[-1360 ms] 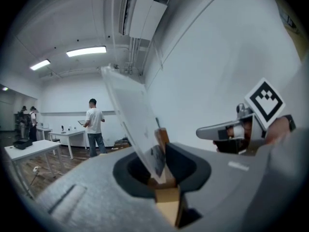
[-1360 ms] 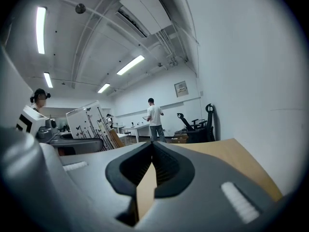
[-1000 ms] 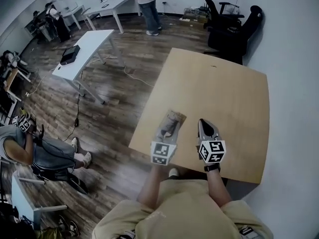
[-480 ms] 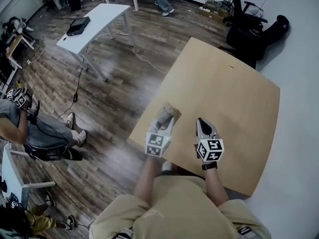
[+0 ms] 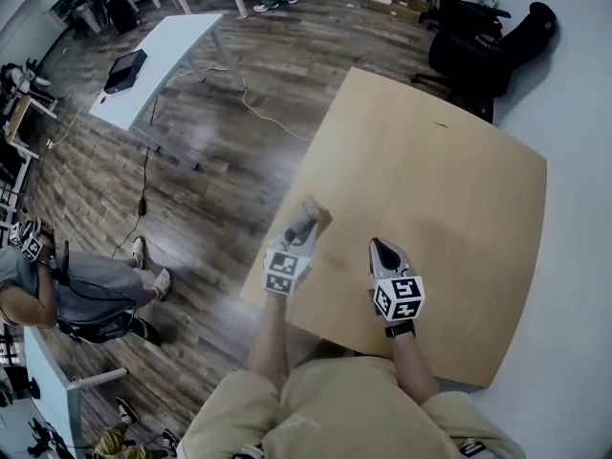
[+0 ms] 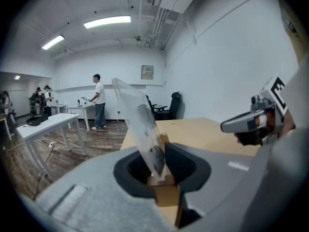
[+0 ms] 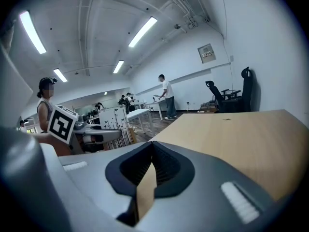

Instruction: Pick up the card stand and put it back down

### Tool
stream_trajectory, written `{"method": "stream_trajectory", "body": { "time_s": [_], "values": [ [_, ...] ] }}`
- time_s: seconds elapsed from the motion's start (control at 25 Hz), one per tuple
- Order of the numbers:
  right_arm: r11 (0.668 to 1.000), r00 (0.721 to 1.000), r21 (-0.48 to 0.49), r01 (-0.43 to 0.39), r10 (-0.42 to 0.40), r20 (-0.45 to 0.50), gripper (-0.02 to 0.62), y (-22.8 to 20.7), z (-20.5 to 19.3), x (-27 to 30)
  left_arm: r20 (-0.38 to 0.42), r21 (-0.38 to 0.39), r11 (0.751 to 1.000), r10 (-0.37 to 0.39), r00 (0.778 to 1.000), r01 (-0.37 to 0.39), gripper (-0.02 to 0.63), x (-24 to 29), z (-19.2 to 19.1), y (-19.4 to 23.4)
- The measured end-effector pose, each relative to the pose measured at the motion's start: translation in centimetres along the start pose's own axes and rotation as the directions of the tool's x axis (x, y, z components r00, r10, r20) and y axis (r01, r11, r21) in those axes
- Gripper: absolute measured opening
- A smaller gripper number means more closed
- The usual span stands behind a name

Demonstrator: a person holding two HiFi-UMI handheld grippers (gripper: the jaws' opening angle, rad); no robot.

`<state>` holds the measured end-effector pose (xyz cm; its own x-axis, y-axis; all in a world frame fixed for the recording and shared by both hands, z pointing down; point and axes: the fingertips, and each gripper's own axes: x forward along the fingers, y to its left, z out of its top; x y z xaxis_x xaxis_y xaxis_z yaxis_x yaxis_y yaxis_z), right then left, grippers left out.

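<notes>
The card stand [image 5: 310, 209], a clear sheet in a small wooden base [image 6: 161, 181], is between the jaws of my left gripper [image 5: 306, 216], which is shut on it near the left edge of the wooden table [image 5: 449, 161]. In the left gripper view the clear sheet [image 6: 140, 124] leans to the left out of my left gripper [image 6: 157, 156]. I cannot tell whether the base touches the table. My right gripper [image 5: 381, 248] hovers over the table to the right, shut with nothing in it; its jaws meet in the right gripper view [image 7: 152, 151].
A white table [image 5: 153, 65] with a dark device stands on the wood floor to the far left, with a cable beside it. Black office chairs [image 5: 478, 36] sit past the table's far corner. A seated person [image 5: 57, 295] is at the left, and another person [image 6: 99, 100] stands far off.
The head view has swung, so the table sits differently in the frame. My left gripper with the stand has drawn slightly left, away from the right gripper, whose jaws stay shut.
</notes>
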<state>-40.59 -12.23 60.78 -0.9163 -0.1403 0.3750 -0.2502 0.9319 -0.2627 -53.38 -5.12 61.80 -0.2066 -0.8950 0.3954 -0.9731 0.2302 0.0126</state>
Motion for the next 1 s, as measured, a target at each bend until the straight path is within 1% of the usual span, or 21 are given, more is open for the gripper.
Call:
{"method": "stream_trajectory", "body": {
  "time_s": [0.12,0.24,0.32,0.4,0.44,0.48,0.56,0.64,0.72,0.8,0.88,1.0],
  "values": [
    [1.000,0.999,0.029,0.011,-0.010,-0.032,0.006,-1.9,-1.5,0.9,-0.028,0.006,0.999,-0.049,0.998,0.049,0.061,3.2,-0.7,1.0],
    [0.998,0.998,0.052,0.027,-0.024,-0.053,0.006,-3.5,-2.7,1.6,-0.059,0.010,0.992,-0.125,0.990,0.126,0.061,6.4,-1.5,1.6],
    [0.997,0.997,0.065,0.040,-0.035,-0.065,0.006,-4.5,-3.4,2.0,-0.089,0.017,0.988,-0.154,0.984,0.156,0.060,8.4,-2.6,1.9],
    [0.996,0.996,0.080,0.050,-0.044,-0.081,0.006,-5.2,-4.3,2.0,-0.119,0.045,0.983,-0.171,0.978,0.178,0.060,10.0,-4.0,1.7],
    [0.995,0.995,0.086,0.055,-0.047,-0.089,0.006,-5.5,-4.7,2.0,-0.124,0.075,0.978,-0.186,0.975,0.196,0.059,10.8,-4.7,1.4],
    [0.994,0.994,0.089,0.058,-0.049,-0.096,0.006,-5.8,-5.0,2.0,-0.124,0.114,0.967,-0.212,0.969,0.226,0.057,11.5,-5.2,0.9],
    [0.994,0.993,0.090,0.062,-0.053,-0.105,0.006,-6.2,-5.7,2.1,-0.119,0.188,0.931,-0.296,0.948,0.314,0.055,12.6,-6.2,-0.4],
    [0.994,0.992,0.091,0.064,-0.054,-0.112,0.006,-6.5,-6.2,2.2,-0.120,0.225,0.892,-0.375,0.919,0.393,0.055,13.4,-7.0,-1.7],
    [0.994,0.991,0.091,0.067,-0.055,-0.124,0.006,-6.8,-6.8,2.1,-0.130,0.236,0.866,-0.422,0.897,0.442,0.055,14.0,-7.8,-2.9],
    [0.993,0.989,0.092,0.072,-0.059,-0.135,0.006,-7.0,-7.3,2.0,-0.129,0.230,0.851,-0.454,0.881,0.472,0.055,14.4,-8.4,-3.8],
    [0.993,0.988,0.092,0.074,-0.061,-0.141,0.006,-6.8,-7.4,2.1,-0.114,0.212,0.842,-0.483,0.868,0.496,0.056,14.4,-8.5,-4.2],
    [0.994,0.988,0.085,0.070,-0.058,-0.141,0.006,-6.5,-7.3,2.6,-0.108,0.198,0.833,-0.506,0.856,0.517,0.061,14.6,-8.8,-4.1]
  ]
}}
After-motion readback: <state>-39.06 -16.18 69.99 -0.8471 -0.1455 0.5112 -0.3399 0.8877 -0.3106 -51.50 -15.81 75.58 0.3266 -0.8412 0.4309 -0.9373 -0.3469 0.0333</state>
